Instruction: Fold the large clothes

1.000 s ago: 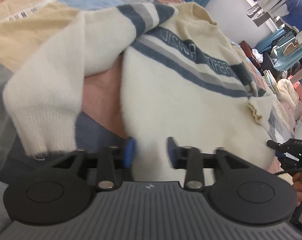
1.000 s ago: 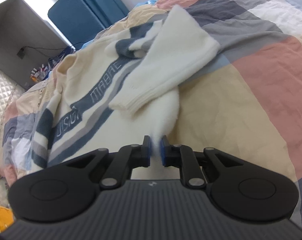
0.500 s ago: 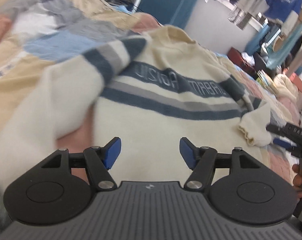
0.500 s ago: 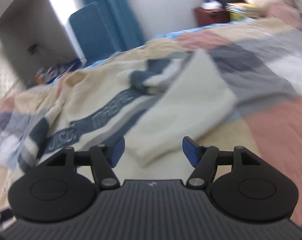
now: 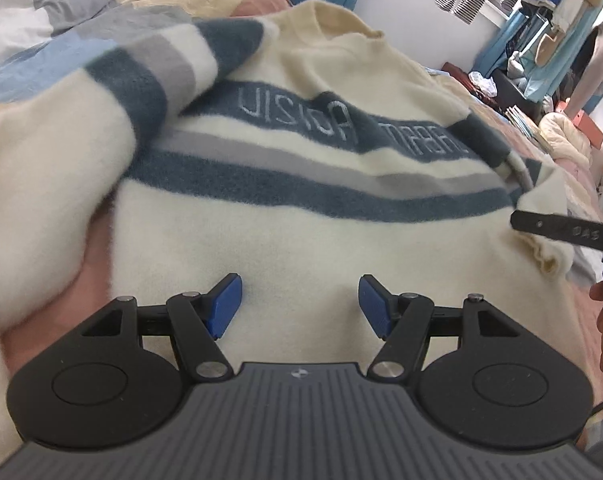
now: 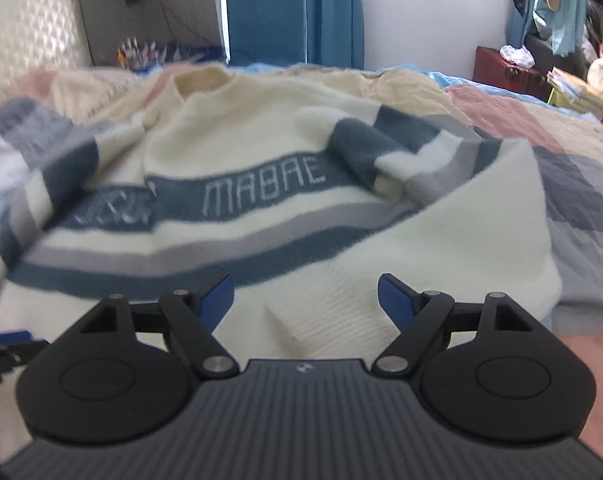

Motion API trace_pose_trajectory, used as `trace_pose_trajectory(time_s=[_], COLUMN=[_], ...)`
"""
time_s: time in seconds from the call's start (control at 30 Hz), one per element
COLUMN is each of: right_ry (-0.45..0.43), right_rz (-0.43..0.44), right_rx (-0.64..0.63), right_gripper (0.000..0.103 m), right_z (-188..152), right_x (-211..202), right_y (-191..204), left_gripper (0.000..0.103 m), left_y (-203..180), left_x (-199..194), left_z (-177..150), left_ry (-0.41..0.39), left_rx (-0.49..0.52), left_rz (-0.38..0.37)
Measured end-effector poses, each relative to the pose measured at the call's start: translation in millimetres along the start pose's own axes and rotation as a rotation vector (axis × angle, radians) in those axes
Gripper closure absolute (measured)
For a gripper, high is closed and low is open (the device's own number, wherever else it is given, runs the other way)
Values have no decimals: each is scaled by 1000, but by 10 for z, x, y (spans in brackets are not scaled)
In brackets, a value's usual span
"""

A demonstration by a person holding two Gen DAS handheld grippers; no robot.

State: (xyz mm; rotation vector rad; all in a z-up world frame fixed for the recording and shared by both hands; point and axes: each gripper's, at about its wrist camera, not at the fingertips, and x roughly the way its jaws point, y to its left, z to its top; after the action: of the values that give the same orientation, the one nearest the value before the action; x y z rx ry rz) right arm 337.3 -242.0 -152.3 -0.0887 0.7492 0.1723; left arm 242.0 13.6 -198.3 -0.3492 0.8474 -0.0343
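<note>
Both tools now spread wide with nothing between the pads: right tool (image 6: 305, 294) just opened off the sweater (image 6: 261, 152) hem pinched a second ago, left tool (image 5: 299, 300) opened further too. Sweater spread across frame centre on the patchwork bed (image 6: 573, 168), both sleeves folded inward (left sleeve blurred). Lower hem hidden behind tool bodies; other tool cut off at frame edge.

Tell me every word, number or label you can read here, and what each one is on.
"MABAE": pale letters on the dark blue band across the sweater, clear in the right view.
"USIGA": the other word on that band, as it seems to read in the left view; uncertain, and blurred in the right view.
"045": stamped on the black arm of the other gripper; small, uncertain.
Nothing else can be read.
</note>
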Motion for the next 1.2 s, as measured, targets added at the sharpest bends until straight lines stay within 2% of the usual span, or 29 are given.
trace_pose_trajectory(time_s=[0.13, 0.23, 0.3, 0.37, 0.4, 0.43, 0.47, 0.5, 0.53, 0.7, 0.77, 0.9, 1.07, 1.2], right_ry=[31, 47, 37, 28, 23, 18, 6, -13, -31, -136, -188, -272, -395, -507], right_rz=[-66, -104, -103, -104, -104, -119, -136, -148, -154, -245, -313, -376, -352, -243], right_rx=[-93, -88, -40, 26, 63, 93, 123, 152, 166, 164, 115, 67, 53, 2], right_gripper=[22, 24, 34, 55, 62, 81, 88, 88, 93, 95, 95, 95, 95, 95], right_z=[-74, -105, -87, -58, -41, -33, -28, -21, -10, 49, 112, 325, 783, 1139], right_x=[102, 151, 134, 97, 75, 53, 14, -44, -89, -406, -545, -874, -1437, -1972], right_y=[98, 48, -36, -124, -177, -217, -262, -319, -353, -461, -476, -545, -560, -286], left_gripper=[30, 30, 30, 30, 30, 30, 30, 30, 30, 30, 30, 30, 30, 30], left_y=[11, 26, 48, 88, 103, 124, 138, 153, 162, 143, 116, 130, 218, 274], left_x=[18, 10, -14, -34, -51, -60, -67, -75, -81, -112, -135, -200, -285, -356], left_z=[-13, -4, -1, 10, 15, 21, 27, 32, 36, 29, 9, 5, 32, 60], left_ry=[-8, -12, -14, -16, -17, -17, -16, -15, -15, -5, -6, -14, -30, -42], left_rx=[-1, -12, -32, -60, -72, -86, -95, -104, -113, -108, -86, -89, -130, -160], left_rz=[-14, -21, -31, -48, -55, -62, -67, -72, -76, -84, -79, -91, -109, -136])
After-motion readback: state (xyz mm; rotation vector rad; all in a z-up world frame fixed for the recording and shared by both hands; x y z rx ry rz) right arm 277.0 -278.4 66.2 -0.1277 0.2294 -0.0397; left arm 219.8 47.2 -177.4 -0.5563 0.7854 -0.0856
